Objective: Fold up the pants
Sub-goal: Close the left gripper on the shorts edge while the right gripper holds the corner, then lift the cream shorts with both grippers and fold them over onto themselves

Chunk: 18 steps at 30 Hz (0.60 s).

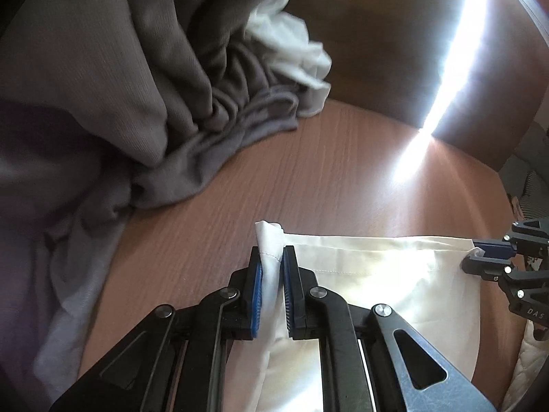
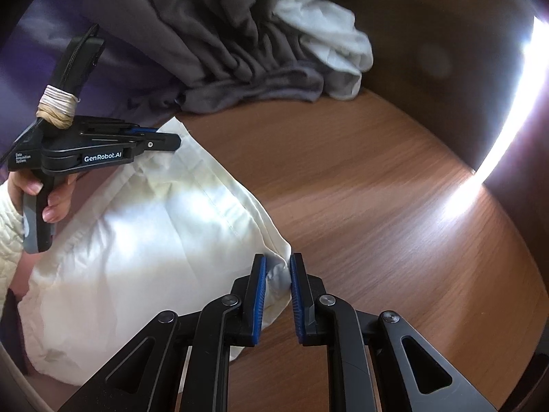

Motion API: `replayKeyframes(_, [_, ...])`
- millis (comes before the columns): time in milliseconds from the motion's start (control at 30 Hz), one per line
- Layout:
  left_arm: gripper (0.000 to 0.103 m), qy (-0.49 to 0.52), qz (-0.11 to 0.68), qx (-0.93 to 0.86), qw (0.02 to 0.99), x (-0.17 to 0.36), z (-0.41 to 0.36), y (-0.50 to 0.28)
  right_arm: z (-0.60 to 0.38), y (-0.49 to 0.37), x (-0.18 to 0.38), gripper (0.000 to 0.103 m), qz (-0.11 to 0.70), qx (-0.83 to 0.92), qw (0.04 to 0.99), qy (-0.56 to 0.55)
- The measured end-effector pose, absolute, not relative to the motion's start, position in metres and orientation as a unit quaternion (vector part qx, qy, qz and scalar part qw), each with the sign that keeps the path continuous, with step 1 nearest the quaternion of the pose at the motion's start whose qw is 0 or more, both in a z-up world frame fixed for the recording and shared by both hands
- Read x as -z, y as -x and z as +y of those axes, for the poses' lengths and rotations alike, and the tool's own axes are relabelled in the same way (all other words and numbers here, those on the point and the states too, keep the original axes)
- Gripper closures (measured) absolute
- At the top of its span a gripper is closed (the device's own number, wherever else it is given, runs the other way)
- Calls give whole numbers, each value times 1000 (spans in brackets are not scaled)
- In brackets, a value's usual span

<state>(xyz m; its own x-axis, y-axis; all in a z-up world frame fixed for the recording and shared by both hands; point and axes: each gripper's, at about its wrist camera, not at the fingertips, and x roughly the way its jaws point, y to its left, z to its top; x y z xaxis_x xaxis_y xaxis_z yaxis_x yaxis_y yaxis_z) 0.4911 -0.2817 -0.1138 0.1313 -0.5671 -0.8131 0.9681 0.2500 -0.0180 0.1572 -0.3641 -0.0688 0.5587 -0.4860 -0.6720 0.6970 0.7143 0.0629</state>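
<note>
I have the white pants [image 2: 147, 240] pinched at two corners of one stitched edge, and the garment lies on the wooden tabletop [image 2: 377, 213] near its front edge, close to me. My left gripper [image 1: 272, 267] is nearly closed, its blue pads squeezing a bunched corner of the white cloth that sticks up between them. My right gripper [image 2: 278, 274] is likewise almost shut, clamped on the other corner of the same hemmed edge; from the left wrist view I see it at the far right, nipping the cloth there. The stretch of fabric between the two holds looks fairly taut and flat, with some soft puffing in the middle. I judge the fold to be at an early or middle stage: the pants seem already doubled into a broad panel, but this edge has not yet been carried over, so at least one more fold and a smoothing remain. Toward the back left of the tabletop a heap of grey clothes [image 1: 171, 86] and a crumpled white garment [image 2: 329, 34] sit well apart from my work.
</note>
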Motion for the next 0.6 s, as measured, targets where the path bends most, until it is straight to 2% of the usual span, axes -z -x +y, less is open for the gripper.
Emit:
replayKeyframes(400, [91,-271,286,545,740,35,-213,-465,-298,-144,8,88,269,350,892,-99])
replayKeyframes(600, [91,-270,255,543,753,1,-172,-450,-247,-145,-5,88,231,356,902,-77])
